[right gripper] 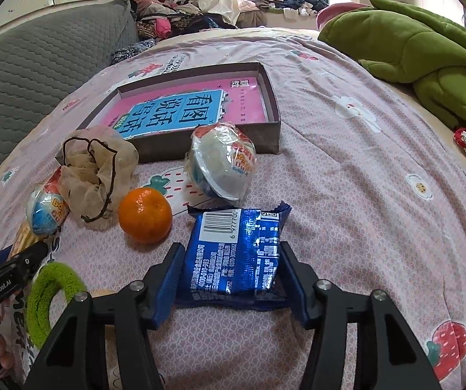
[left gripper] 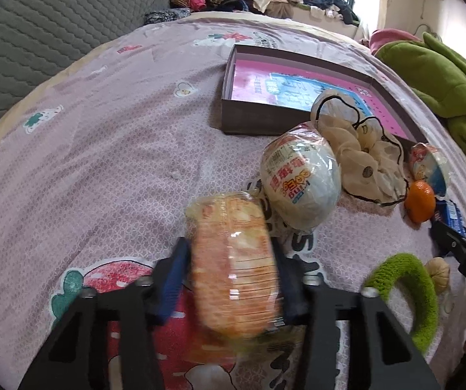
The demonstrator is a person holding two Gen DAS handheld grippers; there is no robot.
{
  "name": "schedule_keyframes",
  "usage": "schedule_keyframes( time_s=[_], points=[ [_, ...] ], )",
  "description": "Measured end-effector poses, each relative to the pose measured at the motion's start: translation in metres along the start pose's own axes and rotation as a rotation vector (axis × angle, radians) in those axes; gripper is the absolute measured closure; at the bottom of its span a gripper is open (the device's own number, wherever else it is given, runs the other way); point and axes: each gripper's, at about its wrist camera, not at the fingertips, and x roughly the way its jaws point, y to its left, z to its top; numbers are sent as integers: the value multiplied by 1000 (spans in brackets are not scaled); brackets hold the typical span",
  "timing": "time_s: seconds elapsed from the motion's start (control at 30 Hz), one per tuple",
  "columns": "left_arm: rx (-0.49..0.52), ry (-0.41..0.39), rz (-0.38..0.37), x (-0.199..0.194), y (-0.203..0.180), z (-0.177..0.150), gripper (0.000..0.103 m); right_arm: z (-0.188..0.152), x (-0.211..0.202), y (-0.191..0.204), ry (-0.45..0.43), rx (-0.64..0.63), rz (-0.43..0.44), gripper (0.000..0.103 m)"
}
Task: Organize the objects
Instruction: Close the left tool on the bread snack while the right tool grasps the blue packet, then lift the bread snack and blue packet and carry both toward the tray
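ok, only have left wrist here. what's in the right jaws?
Observer: The right gripper has a blue snack packet, barcode side up, pads on both its side edges.
Operator: box free for it?
Observer: The box holds only a pink book, lying flat.
Operator: path clear?
Observer: No, a wrapped toy egg sits between the blue snack packet and the box's near wall.
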Motion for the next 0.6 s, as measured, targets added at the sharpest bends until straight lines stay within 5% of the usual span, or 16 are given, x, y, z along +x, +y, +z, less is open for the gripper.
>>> schedule_keyframes(
  time_s=[0.6],
  points=[
    [3, -40, 44, -20, -1, -2, 63, -1, -19, 8, -40, -26, 13, 51]
  ],
)
